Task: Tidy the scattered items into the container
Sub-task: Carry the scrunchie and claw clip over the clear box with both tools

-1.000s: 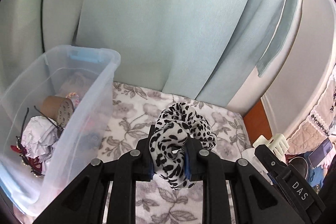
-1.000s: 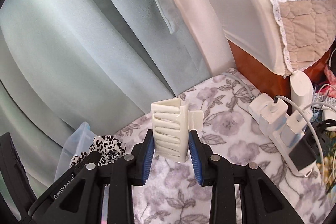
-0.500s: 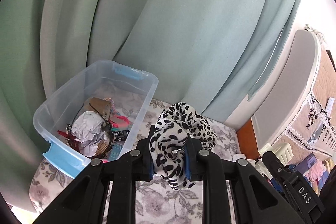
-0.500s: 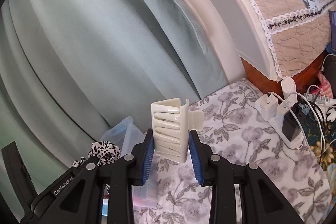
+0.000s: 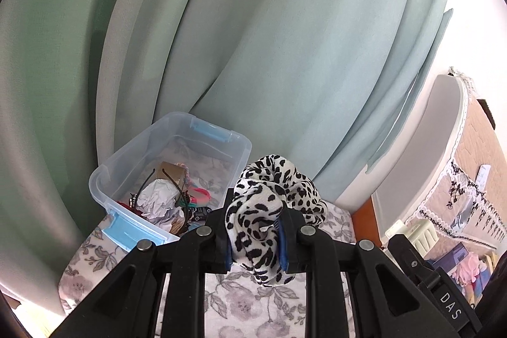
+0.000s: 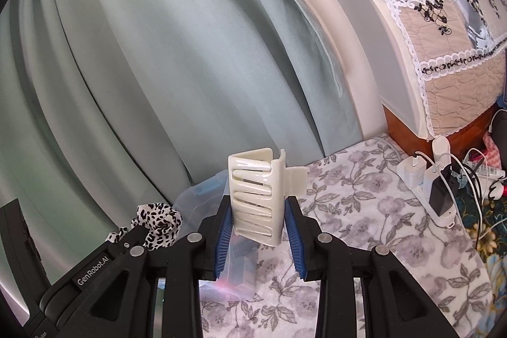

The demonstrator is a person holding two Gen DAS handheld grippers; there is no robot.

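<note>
My left gripper [image 5: 253, 238] squeezes the soft, light scrunchie [image 5: 269, 205]; my right gripper [image 6: 257, 230] clamps the stiff, probably slippery claw clip [image 6: 255, 198] by its flat sides. Beyond sits the container [image 5: 126, 167], half full.

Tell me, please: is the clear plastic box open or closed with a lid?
Open. The clear plastic box has no lid on it; crumpled paper and small accessories lie visible inside from above.

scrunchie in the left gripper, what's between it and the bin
Nothing stands between them in the left wrist view: the scrunchie, clamped in the left gripper, hangs above the floral cloth, beside the bin's near right wall.
</note>
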